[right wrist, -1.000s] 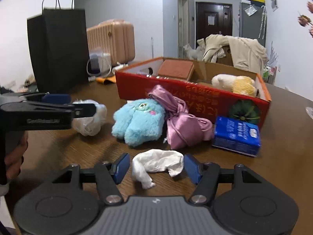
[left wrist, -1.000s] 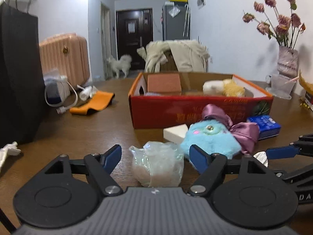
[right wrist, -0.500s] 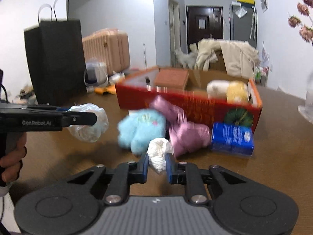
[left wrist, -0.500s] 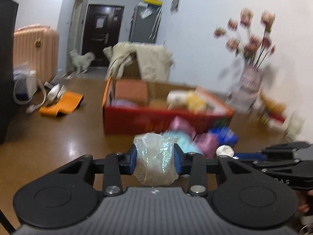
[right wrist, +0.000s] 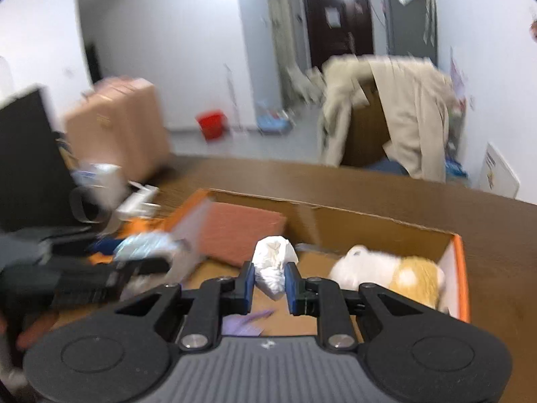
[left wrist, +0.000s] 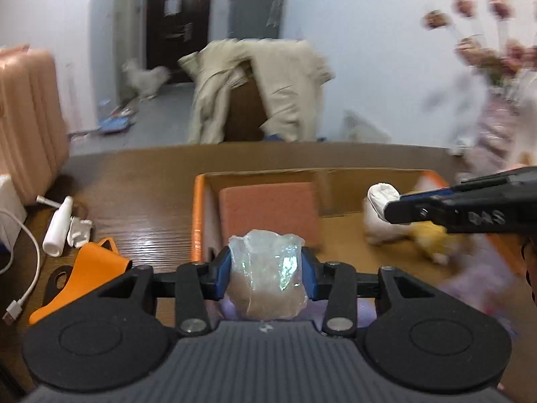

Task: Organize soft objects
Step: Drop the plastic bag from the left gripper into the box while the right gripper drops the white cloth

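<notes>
My left gripper [left wrist: 266, 277] is shut on a clear crumpled plastic bag [left wrist: 266, 282] and holds it over the near left part of the orange cardboard box [left wrist: 198, 221]. My right gripper [right wrist: 270, 283] is shut on a white crumpled wad [right wrist: 273, 265], held above the box's floor [right wrist: 302, 305]; the wad also shows in the left wrist view [left wrist: 381, 196]. Inside the box lie a terracotta pad [left wrist: 268, 211] and a white and yellow plush [right wrist: 389, 273].
An orange strap [left wrist: 84, 278], a white bottle [left wrist: 57, 231] and a white cable [left wrist: 20, 265] lie on the wooden table left of the box. A flower vase [left wrist: 493, 127] stands at the right. A black bag [right wrist: 23, 158] stands at the left.
Both grippers closed on their objects on the table, lifted them, and moved forward over the open box. The view now looks down into the box.
</notes>
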`<state>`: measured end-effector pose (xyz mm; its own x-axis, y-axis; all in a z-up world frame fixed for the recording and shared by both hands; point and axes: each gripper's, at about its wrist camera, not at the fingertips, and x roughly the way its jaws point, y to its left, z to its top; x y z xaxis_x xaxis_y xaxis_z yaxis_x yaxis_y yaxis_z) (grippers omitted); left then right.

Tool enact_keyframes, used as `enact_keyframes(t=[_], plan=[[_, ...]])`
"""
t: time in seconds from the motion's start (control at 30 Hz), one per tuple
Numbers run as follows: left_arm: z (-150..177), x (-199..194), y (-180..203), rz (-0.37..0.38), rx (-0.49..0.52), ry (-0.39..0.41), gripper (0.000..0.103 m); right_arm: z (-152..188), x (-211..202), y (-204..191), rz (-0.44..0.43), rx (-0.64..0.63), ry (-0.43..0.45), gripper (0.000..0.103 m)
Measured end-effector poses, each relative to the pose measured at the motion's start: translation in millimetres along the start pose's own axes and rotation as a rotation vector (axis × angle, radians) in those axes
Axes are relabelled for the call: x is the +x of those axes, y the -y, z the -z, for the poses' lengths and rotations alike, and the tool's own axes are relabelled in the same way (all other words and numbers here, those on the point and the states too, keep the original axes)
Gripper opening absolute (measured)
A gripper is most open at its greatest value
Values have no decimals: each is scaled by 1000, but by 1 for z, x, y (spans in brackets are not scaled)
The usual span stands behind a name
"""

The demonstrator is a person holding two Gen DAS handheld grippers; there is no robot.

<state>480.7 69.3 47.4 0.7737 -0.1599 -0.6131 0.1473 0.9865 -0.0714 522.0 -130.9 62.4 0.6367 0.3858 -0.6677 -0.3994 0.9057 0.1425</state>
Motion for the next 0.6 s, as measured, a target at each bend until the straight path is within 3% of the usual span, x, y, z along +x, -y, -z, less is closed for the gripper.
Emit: enact_keyframes(t=[0.03, 0.13, 0.27, 0.4, 0.6], plan=[[-1, 10, -2, -17, -3, -7, 52, -8, 22, 4, 10, 17, -27, 19], [-2, 17, -10, 38, -11, -7, 65, -17, 66, 14, 60, 50, -79, 28], [0, 7, -13, 62, -6, 23, 73, -19, 75, 16, 48, 61, -77, 46], [-5, -17, -13, 32, -10, 61, 74, -23, 45, 21, 50, 66, -27, 47], [-5, -102, -3, 30, 9, 185, 79, -17, -61, 17, 49, -8, 95, 49]])
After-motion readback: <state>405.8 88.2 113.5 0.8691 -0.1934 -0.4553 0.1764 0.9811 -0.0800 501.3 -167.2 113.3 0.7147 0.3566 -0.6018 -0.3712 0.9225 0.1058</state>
